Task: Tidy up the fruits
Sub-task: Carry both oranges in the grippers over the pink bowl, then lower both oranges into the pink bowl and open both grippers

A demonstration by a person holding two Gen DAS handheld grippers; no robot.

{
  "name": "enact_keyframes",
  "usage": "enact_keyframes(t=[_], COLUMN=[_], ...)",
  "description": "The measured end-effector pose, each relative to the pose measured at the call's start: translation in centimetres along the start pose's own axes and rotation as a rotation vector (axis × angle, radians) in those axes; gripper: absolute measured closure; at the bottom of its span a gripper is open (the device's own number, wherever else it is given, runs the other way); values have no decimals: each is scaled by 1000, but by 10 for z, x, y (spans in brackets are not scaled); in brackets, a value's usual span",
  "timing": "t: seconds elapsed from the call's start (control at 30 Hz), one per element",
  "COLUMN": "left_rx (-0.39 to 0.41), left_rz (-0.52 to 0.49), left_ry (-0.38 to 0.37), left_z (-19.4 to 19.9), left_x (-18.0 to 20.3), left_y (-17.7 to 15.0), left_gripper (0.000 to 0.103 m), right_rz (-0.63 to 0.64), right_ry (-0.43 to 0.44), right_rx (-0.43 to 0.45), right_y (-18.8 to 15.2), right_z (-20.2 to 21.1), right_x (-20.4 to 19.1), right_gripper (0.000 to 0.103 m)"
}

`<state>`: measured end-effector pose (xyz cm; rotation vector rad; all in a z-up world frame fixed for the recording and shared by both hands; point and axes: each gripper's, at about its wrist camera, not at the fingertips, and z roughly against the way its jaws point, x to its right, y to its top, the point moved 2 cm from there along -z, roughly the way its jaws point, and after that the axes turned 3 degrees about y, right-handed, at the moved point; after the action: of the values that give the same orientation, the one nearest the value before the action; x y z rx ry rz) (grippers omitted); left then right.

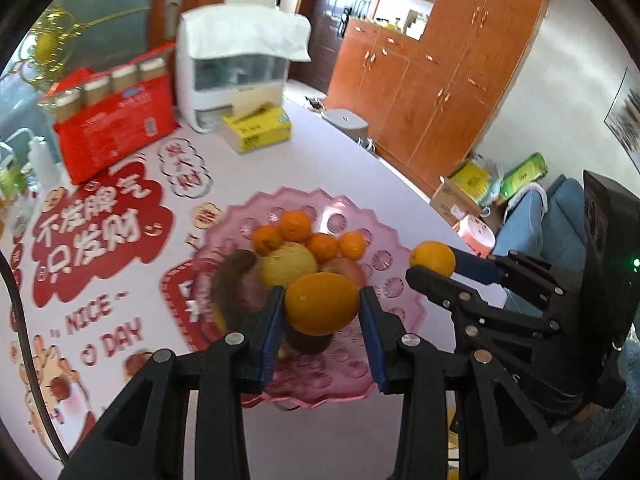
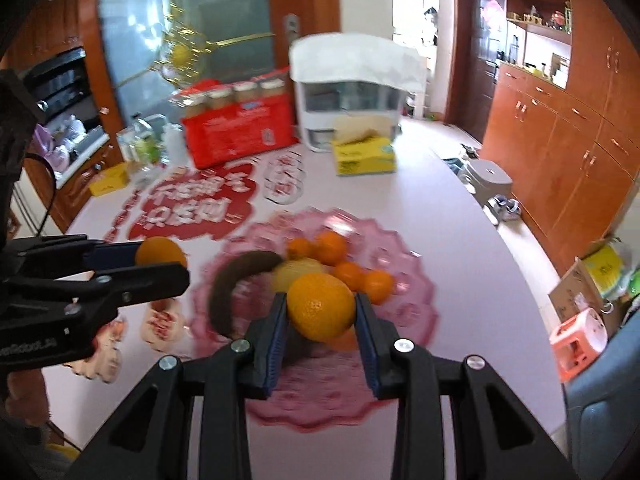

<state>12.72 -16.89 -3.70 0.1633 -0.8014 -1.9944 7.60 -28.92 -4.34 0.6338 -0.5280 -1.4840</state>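
Left gripper [image 1: 322, 308] clamped on an orange [image 1: 322, 303] between its fingers; right gripper [image 2: 320, 312] likewise on a second orange [image 2: 320, 306]. Pink fruit plate [image 1: 344, 384] lies beyond the fingertips. Oranges look firm, round, prone to roll; grip across widest part.

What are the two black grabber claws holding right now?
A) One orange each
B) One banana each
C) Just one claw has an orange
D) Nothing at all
A. In the left wrist view the left gripper is clamped on a round orange fruit above the pink scalloped plastic plate, and in the right wrist view the right gripper is clamped on another orange fruit.
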Motion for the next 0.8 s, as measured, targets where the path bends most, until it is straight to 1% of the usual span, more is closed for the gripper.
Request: enact_keyframes(t=[0.13, 0.27, 0.43, 0.67, 0.8], left_rx=[-60, -128, -194, -235, -249], left_rz=[-10, -7, -6, 5, -10], left_ry=[7, 5, 15, 32, 44], left_z=[-39, -73, -104, -125, -129], left_x=[21, 35, 46, 50, 51], left_y=[-2, -12, -22, -26, -27], left_gripper=[68, 68, 68, 68, 68], right_rz=[7, 9, 16, 26, 33], right_ry=[-10, 16, 55, 97, 114], right_rx=[-43, -93, -142, -179, -190], right_y=[-7, -14, -20, -23, -23], right_z=[-21, -44, -68, -89, -97], right_x=[28, 46, 60, 69, 71], right_gripper=[70, 70, 70, 70, 69])
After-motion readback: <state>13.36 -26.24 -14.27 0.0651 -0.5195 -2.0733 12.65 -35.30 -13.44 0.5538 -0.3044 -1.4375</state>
